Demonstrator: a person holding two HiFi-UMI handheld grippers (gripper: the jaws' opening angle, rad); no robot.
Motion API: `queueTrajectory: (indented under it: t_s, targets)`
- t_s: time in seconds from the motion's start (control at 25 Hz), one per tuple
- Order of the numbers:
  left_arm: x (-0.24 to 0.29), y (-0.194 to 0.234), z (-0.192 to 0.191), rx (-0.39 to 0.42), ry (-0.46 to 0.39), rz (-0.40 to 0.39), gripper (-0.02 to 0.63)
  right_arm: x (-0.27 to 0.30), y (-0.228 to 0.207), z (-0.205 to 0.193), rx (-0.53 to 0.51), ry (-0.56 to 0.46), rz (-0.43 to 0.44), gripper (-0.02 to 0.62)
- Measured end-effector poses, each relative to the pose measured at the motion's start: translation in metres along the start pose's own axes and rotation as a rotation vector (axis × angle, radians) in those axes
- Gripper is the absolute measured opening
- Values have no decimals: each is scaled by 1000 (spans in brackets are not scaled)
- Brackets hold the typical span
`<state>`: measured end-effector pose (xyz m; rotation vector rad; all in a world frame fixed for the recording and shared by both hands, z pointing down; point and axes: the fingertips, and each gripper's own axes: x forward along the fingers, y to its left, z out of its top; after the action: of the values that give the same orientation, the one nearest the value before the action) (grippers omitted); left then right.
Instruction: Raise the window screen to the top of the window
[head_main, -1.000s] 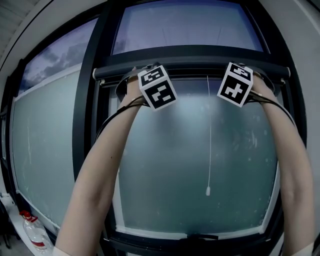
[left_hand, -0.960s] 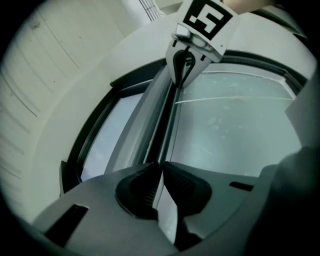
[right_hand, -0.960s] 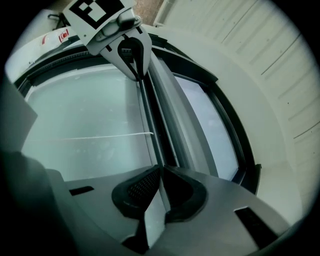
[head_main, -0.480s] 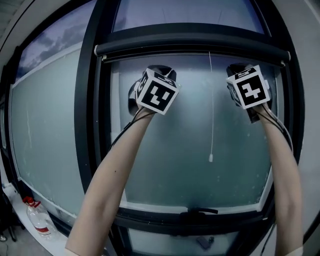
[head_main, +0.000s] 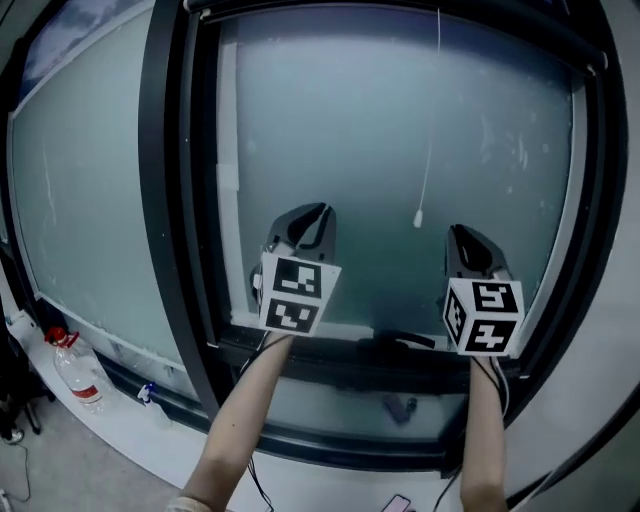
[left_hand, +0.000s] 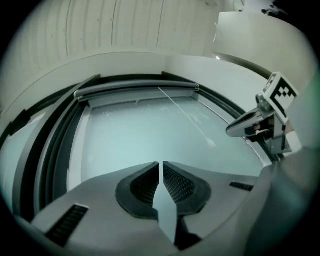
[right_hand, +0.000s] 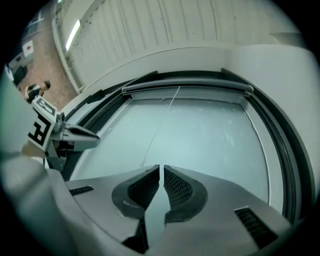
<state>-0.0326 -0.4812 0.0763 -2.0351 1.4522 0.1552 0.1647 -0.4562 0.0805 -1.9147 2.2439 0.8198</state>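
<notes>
Two claws hang low in front of a tall window with frosted glass (head_main: 350, 130). Your left claw (head_main: 316, 214) and right claw (head_main: 461, 236) point upward, side by side, just above the dark handle (head_main: 400, 342) on the bottom rail. In each claw's own view the jaws are drawn to a thin slit and hold nothing: left claw (left_hand: 161, 167), right claw (right_hand: 161, 172).

The window screen (left_hand: 135, 90) shows only as a grey bar across the very top of the opening, so the raise looks finished. A thin pull cord (head_main: 428, 150) drops from that bar, and its small end bead hangs between the claws, nearer your right one.

From here the main risk seems to be the cord. If your right claw drifts left, it could catch the cord and tug the screen down. The screen might also slide down by itself if it has not latched. A plastic bottle (head_main: 75, 365) stands on the low ledge at far left, well apart.
</notes>
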Motion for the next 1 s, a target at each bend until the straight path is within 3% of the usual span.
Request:
queueTrajectory:
  t_s: [0.08, 0.24, 0.36, 0.44, 0.52, 0.72, 1.0]
  targets:
    - [-32, -26, -57, -27, 70, -14, 28, -41, 26, -63, 86, 29, 11, 29]
    - [-122, -79, -145, -6, 181, -39, 24, -126, 80, -170, 148, 126, 81, 29]
    - [-194, -117, -187, -154, 244, -25, 23, -186, 117, -219, 235, 195, 137, 29]
    - [-228, -144, -208, -263, 256, -12, 23, -214, 131, -234, 296, 232, 129, 29]
    - [-244, -169, -220, -308, 251, -36, 23, -231, 139, -238, 346, 249, 127, 29]
    - [-252, -179, -234, -353, 321, -20, 23, -237, 138, -231, 356, 236, 122, 29]
    - [-247, -178, -220, -326, 308, -9, 23, -234, 128, -230, 296, 224, 147, 29]
